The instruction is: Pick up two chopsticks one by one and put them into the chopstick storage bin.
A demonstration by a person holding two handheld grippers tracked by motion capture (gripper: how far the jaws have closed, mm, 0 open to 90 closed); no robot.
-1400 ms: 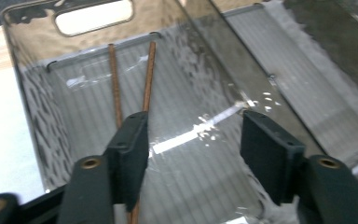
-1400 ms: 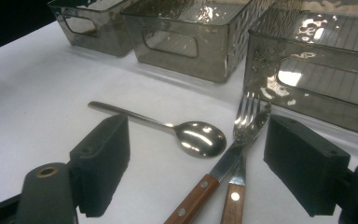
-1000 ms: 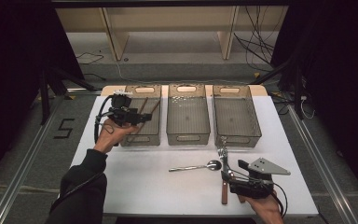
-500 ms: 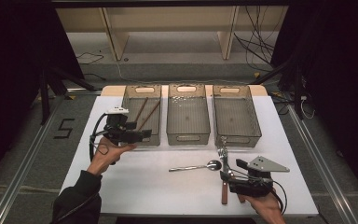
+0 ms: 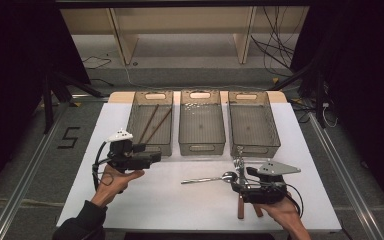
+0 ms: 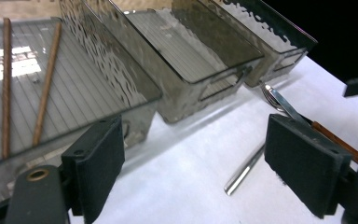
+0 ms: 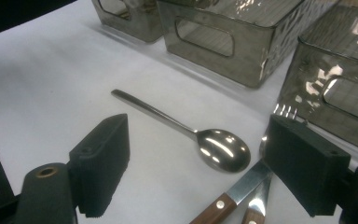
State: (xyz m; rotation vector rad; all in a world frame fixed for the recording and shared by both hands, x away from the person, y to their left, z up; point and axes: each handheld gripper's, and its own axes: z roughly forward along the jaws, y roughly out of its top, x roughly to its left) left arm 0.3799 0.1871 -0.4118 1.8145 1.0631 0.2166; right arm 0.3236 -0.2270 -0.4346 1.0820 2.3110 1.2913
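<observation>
Sorting cutlery into three smoked-plastic bins on a white table (image 5: 145, 200). The left gripper (image 5: 152, 159), jaws wide and empty and just opening further, hangs by the near end of the left bin (image 5: 152, 145), where two wooden chopsticks (image 5: 155, 122) already lie; a drop-off seems just finished. The right gripper (image 5: 237, 181), jaws also wide and empty, rests near the right front edge above the steel spoon (image 7: 223, 149) and two wooden-handled pieces (image 7: 233, 198), one a fork. Middle bin (image 5: 202, 145) and right bin (image 5: 254, 145) look empty. Probable next move: lower open jaws astride the spoon's handle, close, carry to a bin. Beyond: grey floor, shelving, loose cables.
</observation>
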